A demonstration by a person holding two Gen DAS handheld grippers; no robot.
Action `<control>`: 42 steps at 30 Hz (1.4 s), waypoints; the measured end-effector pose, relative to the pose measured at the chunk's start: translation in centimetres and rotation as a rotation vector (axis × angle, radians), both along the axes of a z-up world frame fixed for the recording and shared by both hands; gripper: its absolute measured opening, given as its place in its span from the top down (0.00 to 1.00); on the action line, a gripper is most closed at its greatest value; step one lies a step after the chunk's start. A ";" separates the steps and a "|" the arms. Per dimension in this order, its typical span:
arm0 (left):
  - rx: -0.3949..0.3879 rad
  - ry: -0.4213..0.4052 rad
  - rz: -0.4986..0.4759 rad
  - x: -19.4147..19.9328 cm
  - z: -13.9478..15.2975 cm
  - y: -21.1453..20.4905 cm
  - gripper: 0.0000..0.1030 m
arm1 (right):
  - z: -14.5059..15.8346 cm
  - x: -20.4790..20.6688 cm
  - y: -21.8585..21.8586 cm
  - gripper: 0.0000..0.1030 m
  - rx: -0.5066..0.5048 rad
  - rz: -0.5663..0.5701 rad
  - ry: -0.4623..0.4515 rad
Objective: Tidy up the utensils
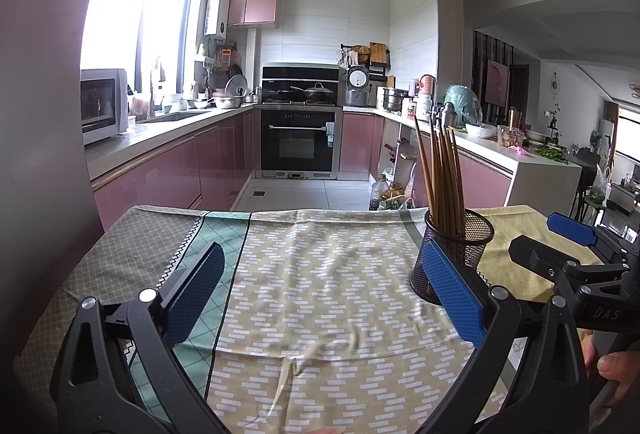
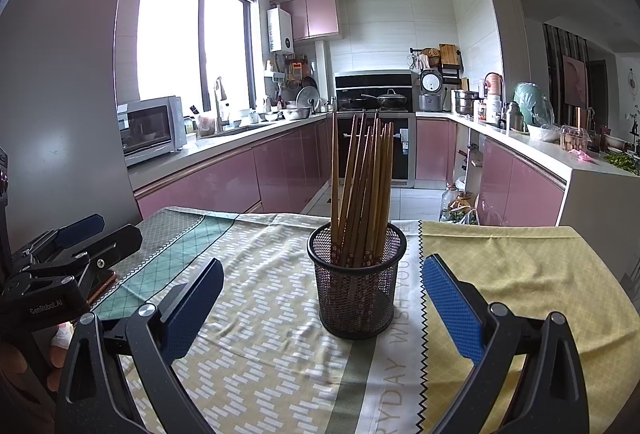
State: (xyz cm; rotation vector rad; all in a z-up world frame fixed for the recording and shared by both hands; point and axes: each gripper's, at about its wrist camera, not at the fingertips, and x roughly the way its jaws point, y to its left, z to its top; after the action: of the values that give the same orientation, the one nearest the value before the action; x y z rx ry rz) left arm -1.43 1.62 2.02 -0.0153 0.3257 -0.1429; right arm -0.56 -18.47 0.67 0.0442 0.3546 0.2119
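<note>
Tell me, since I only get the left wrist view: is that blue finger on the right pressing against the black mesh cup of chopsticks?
Observer: No. In the right wrist view the black mesh holder stands free and upright on the tablecloth. The left gripper is far off to the side, apart from it.
Operator: And the other gripper?
Observer: The right gripper is open. The holder sits ahead of the gap between its fingers, untouched.
Operator: Is anything on the sticks hidden from me?
Observer: Through the mesh, the lower ends of the chopsticks show small pale flower marks.
</note>
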 end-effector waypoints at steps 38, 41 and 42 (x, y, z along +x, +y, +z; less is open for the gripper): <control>0.004 0.011 0.006 0.0 -0.6 0.1 0.05 | -0.3 0.1 -0.2 0.06 0.004 0.001 0.006; 0.003 0.020 0.006 0.3 -0.7 0.2 0.05 | -0.3 0.2 -0.2 0.06 0.005 0.000 0.007; 0.003 0.024 0.006 0.3 -0.8 0.2 0.05 | -0.3 0.2 -0.2 0.06 0.005 0.001 0.008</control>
State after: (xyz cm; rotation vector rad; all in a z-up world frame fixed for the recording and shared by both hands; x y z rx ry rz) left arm -1.08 1.87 1.20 -0.0152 0.3497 -0.1364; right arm -0.33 -18.63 0.32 0.0504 0.3621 0.2133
